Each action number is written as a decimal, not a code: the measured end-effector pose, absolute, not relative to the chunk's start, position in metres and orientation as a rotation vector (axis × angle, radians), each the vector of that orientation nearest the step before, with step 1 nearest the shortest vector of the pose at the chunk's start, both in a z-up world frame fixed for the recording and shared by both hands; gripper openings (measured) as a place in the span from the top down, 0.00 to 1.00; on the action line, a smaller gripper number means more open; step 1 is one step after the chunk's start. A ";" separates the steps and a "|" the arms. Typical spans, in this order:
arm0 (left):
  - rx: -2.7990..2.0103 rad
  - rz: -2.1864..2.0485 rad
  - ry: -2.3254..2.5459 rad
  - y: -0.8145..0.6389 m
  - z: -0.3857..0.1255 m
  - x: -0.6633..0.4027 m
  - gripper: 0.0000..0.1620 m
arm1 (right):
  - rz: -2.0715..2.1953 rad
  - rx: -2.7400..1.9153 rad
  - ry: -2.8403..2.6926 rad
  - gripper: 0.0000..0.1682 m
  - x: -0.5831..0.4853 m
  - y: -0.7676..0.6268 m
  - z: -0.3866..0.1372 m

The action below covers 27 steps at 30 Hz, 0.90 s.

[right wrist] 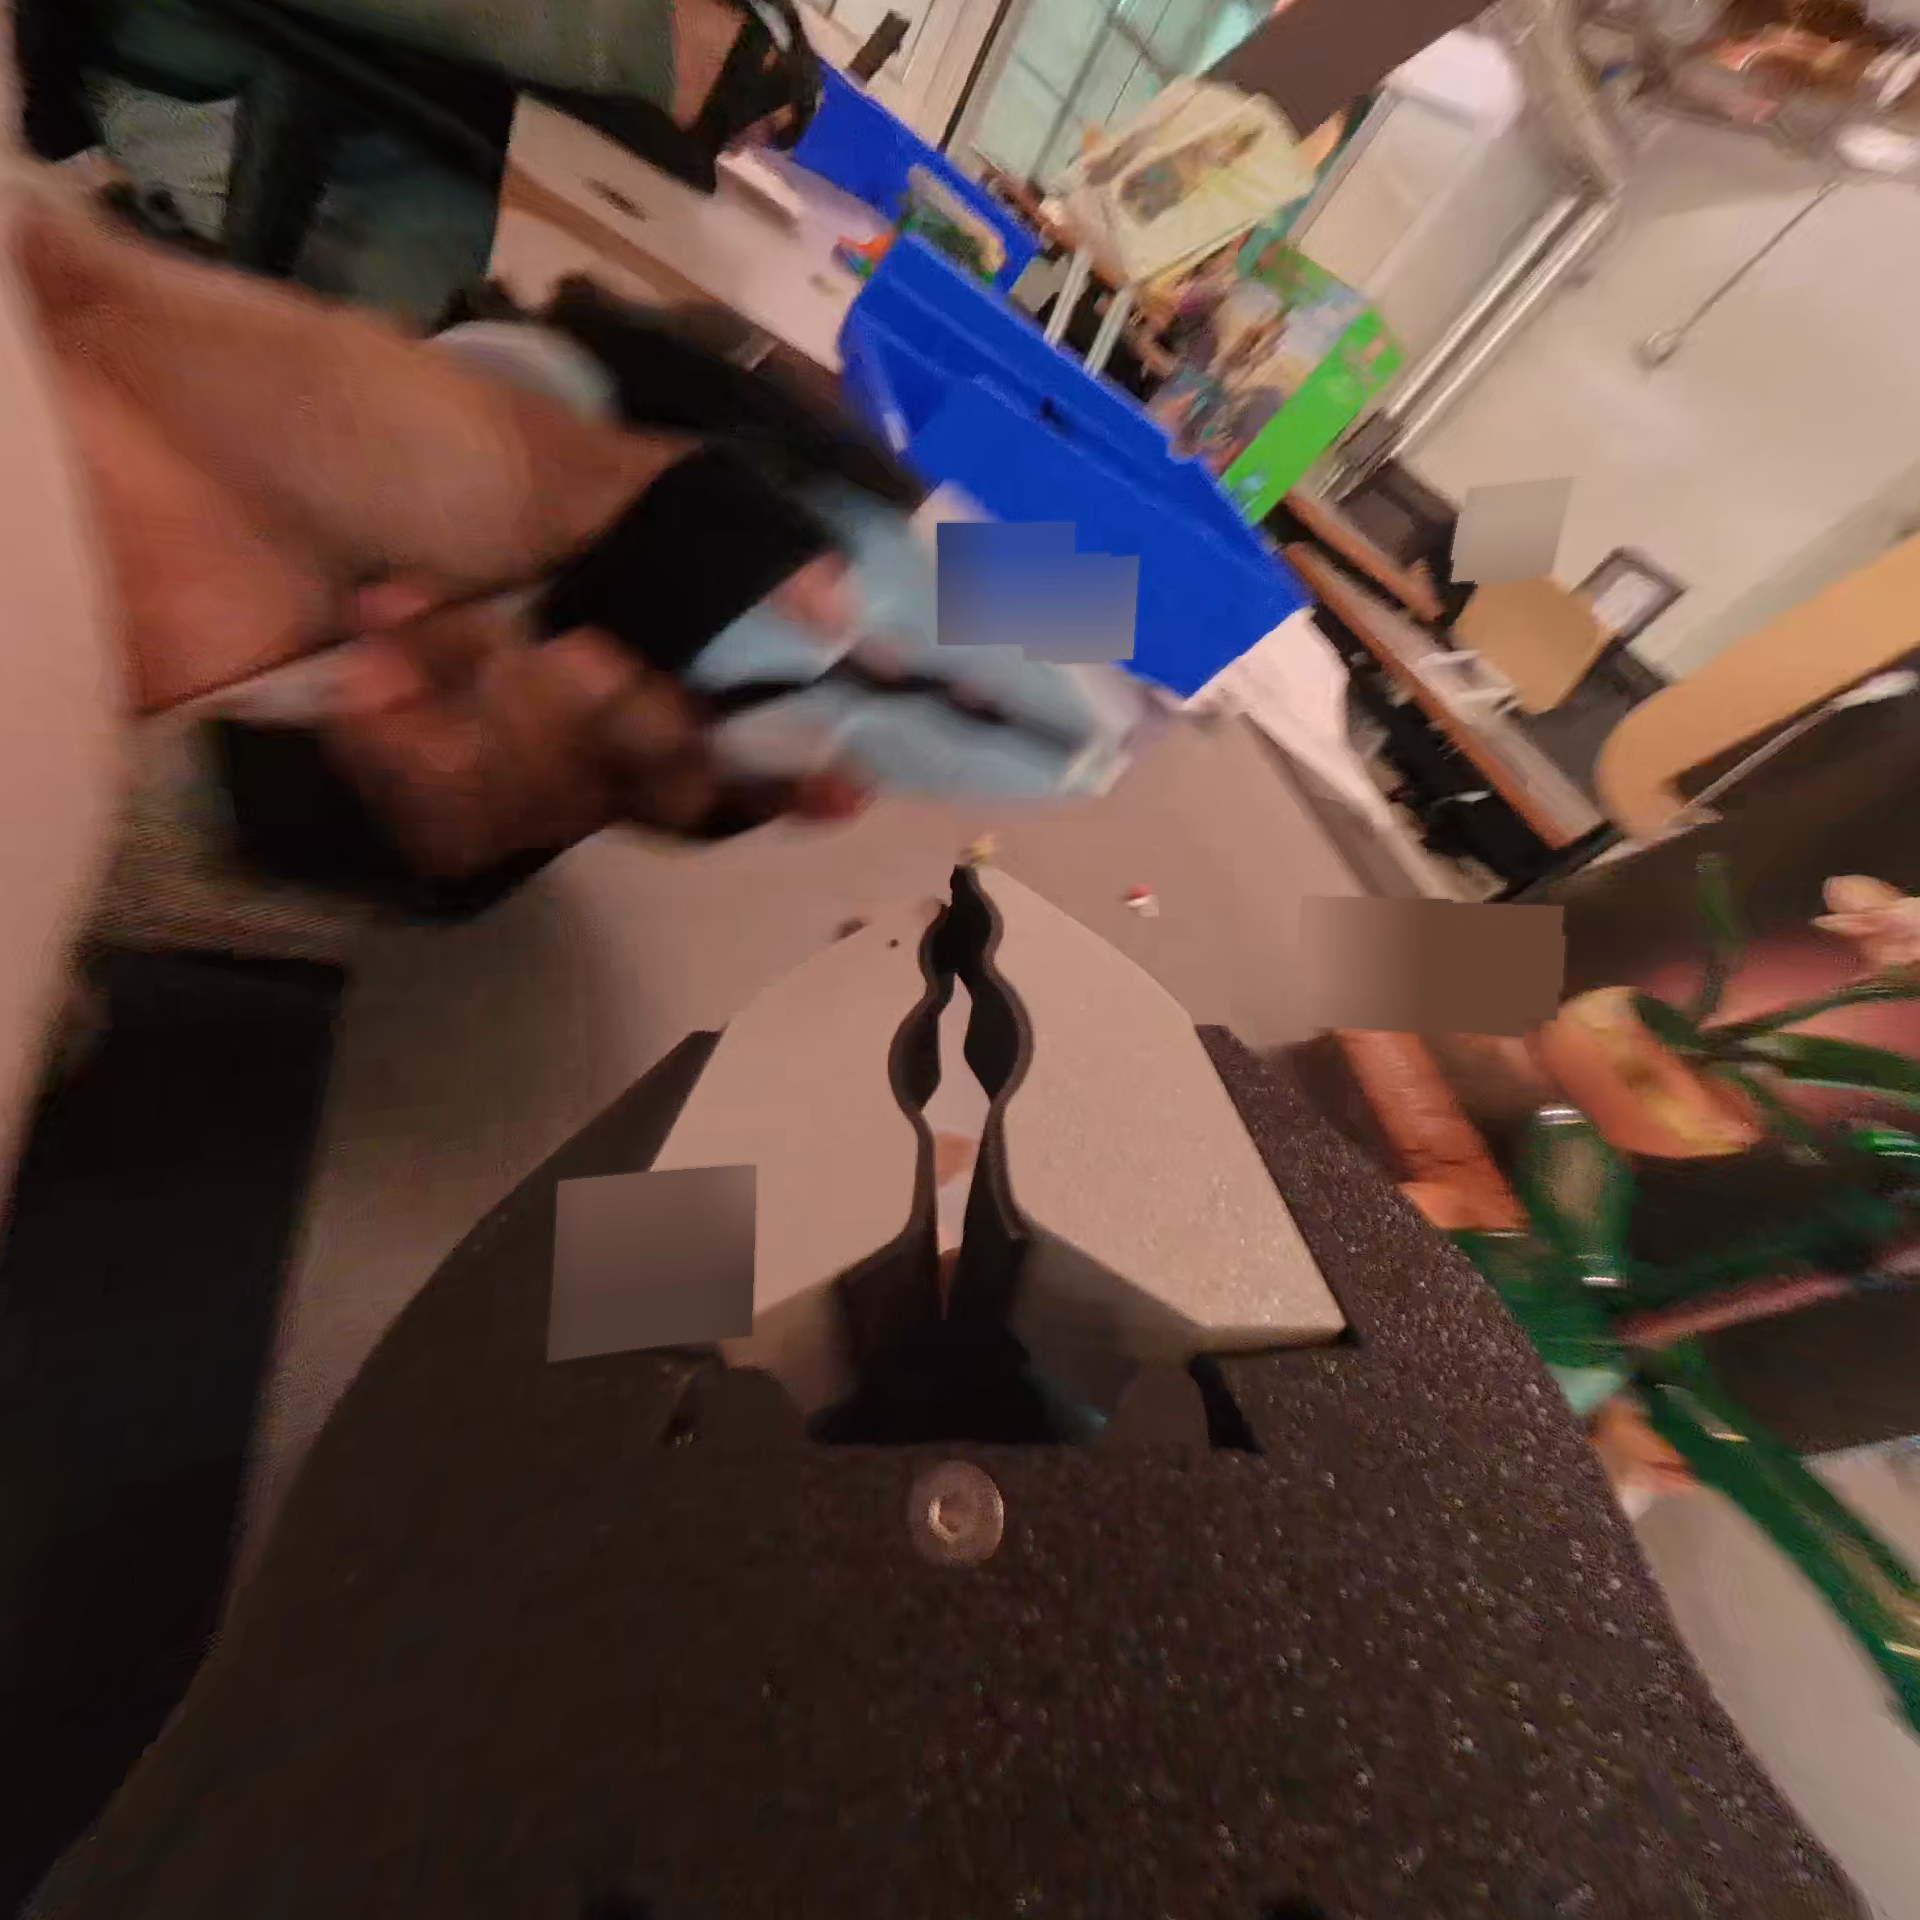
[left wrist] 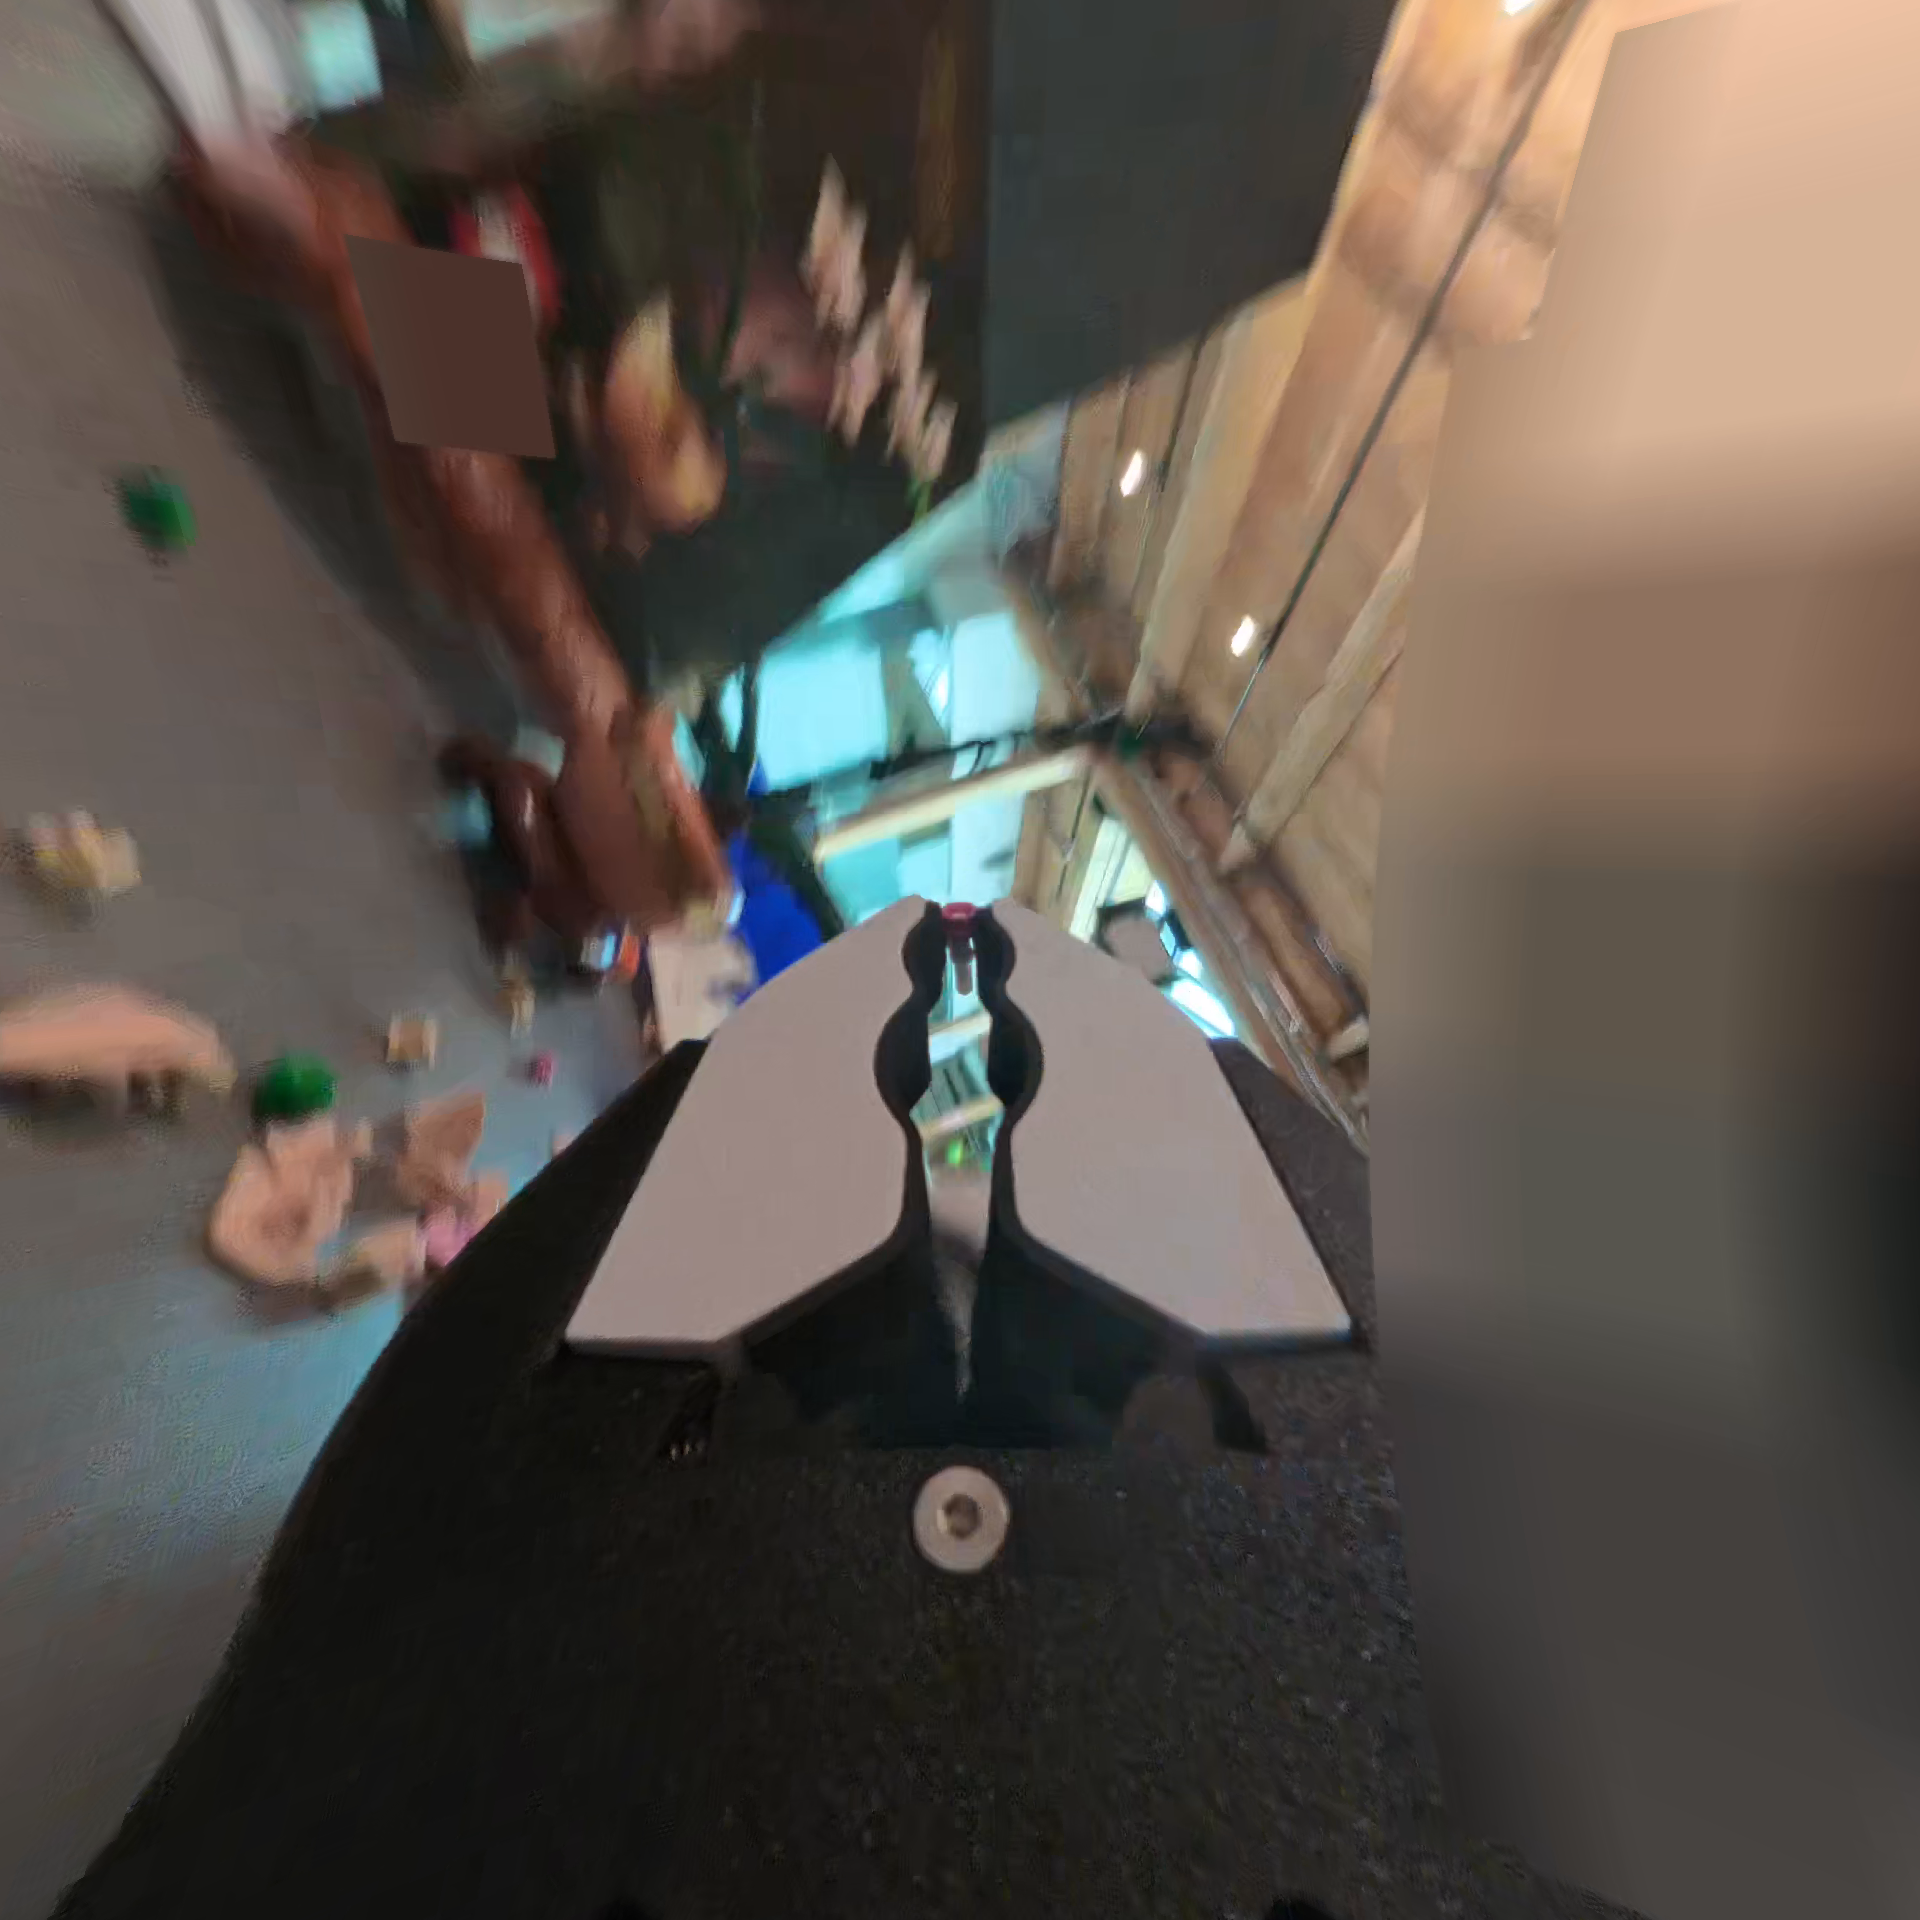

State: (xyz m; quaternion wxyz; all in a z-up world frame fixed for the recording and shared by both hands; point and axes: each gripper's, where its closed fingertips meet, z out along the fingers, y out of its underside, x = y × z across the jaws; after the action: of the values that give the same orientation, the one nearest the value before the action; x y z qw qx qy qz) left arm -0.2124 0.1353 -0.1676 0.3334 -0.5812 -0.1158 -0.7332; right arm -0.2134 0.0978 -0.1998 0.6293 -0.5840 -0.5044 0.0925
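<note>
My left gripper (left wrist: pixel 957 912) is shut on a small magenta piece with a pale stem (left wrist: pixel 959 940), pinched at the very fingertips and held up in the air. The view is tilted and blurred. My right gripper (right wrist: pixel 964 896) is shut, its dark pads meeting at the tips above the grey table (right wrist: pixel 623 935). A tiny yellowish bit (right wrist: pixel 982 852) lies just beyond its tips; I cannot tell if it touches them. In the right wrist view a person's hand holds the other gripper (right wrist: pixel 935 717), blurred, above and to the left of my right fingertips.
Pale pink and tan pieces (left wrist: pixel 312 1195) and green pieces (left wrist: pixel 294 1086) lie scattered on the grey table (left wrist: pixel 208 727). A small red and white piece (right wrist: pixel 1143 902) lies on the table. Blue bins (right wrist: pixel 1039 436) stand behind. A flower arrangement (right wrist: pixel 1662 1143) is at the right.
</note>
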 end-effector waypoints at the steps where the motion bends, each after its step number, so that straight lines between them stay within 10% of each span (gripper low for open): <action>1: -1.479 -1.869 -0.285 0.143 -0.158 -0.223 0.97 | 0.197 -1.365 -1.170 1.00 -0.217 0.091 -0.212; 11: -1.554 -2.021 -0.252 0.132 -0.168 -0.202 0.97 | 0.308 -1.376 -0.851 0.88 -0.210 0.123 -0.181; 27: -1.582 -2.112 -0.196 0.114 -0.171 -0.193 0.97 | 0.478 -1.351 -0.960 0.98 -0.210 0.114 -0.183</action>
State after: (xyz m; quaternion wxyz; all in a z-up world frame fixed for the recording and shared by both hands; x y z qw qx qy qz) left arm -0.1925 0.1137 -0.1714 0.2452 -0.5795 -0.0719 -0.7739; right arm -0.2104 0.1142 -0.1833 0.6506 -0.5949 -0.4226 0.2103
